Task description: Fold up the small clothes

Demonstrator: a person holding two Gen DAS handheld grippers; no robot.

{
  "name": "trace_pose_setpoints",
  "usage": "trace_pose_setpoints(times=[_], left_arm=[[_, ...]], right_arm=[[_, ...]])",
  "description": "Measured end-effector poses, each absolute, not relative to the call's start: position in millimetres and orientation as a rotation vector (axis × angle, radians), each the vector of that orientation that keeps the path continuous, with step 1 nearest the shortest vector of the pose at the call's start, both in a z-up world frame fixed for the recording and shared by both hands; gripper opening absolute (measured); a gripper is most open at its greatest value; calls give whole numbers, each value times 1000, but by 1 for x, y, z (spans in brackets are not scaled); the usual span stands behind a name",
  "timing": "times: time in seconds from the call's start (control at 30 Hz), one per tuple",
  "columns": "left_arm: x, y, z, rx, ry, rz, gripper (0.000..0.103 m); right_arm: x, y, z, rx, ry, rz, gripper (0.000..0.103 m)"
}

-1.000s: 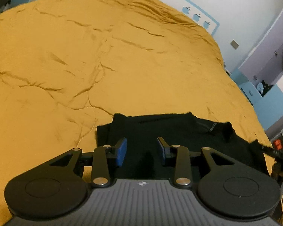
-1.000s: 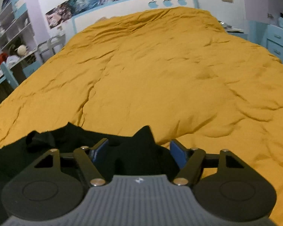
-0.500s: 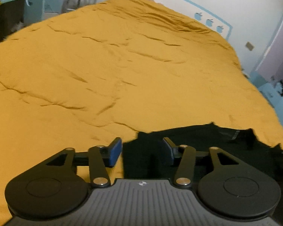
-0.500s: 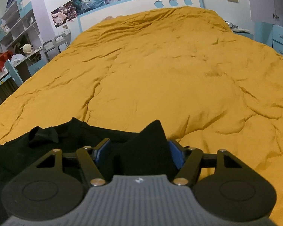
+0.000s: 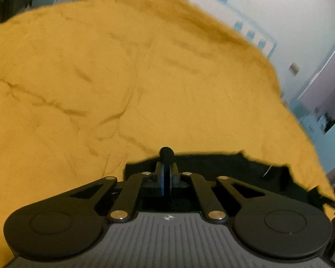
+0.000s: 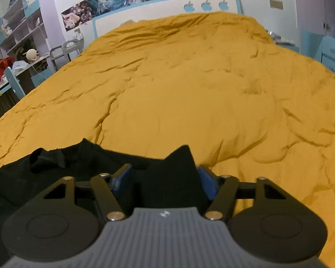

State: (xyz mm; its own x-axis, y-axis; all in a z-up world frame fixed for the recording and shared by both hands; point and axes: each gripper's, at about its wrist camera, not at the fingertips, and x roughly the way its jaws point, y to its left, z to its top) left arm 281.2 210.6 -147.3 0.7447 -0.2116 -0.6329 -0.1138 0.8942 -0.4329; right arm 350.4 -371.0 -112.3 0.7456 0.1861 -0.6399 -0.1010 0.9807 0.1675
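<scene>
A small black garment (image 5: 223, 169) lies on a mustard-yellow bed cover (image 5: 145, 78) near its front edge. My left gripper (image 5: 166, 169) is shut, and a small bunch of the black cloth sticks up between its blue pads. In the right wrist view the same garment (image 6: 78, 163) spreads to the left. My right gripper (image 6: 165, 176) is open, and a peaked fold of the black cloth stands between its blue pads (image 6: 120, 176). I cannot tell whether the pads touch it.
The yellow cover (image 6: 189, 89) fills the bed up to a white and blue headboard (image 6: 167, 9). A desk, chair and shelves (image 6: 17, 55) stand at the left. Blue drawers (image 6: 332, 53) stand at the right.
My left gripper has shut on the edge of the black garment. My right gripper's fingers have moved around a raised fold of the cloth and narrowed a little.
</scene>
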Motion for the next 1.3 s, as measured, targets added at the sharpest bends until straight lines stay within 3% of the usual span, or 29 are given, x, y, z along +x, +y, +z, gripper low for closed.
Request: trace_pose_setpoints(times=[0.03,0.17,0.3,0.47,0.53,0.57,0.63,0.83,1.03,1.2,1.3], left_arm=[[275,211,-141,-467,685,-50,4],[263,213,-121,-447,572,-49,4],[278,223,-143,-474,640,34,4],[295,221,-183,-459,782,60,5],[295,224,-177,-485,778,64,12],[295,227,-171,-490,779,71,18],[289,227,-154,-480,771,101,21],[208,179,-100,-478,725,-142,26],[131,98,-107,-453,746,-343,46],[114,76,-145,-540,826,-395,45],[106,89,-159,-539,827,-349,34]], right_arm=[[353,-372,-113,123,724,153,6],[347,-380,-106,154,654,138,6],[353,-378,-115,151,677,98,6],[364,-379,-136,153,740,58,13],[364,-382,-135,169,741,50,19],[362,-383,-131,171,734,33,27],[350,-381,-116,164,695,7,32],[262,-341,-62,156,671,206,41],[172,-292,-69,327,776,451,42],[136,-261,-98,467,826,461,42],[121,-259,-100,411,795,415,42]])
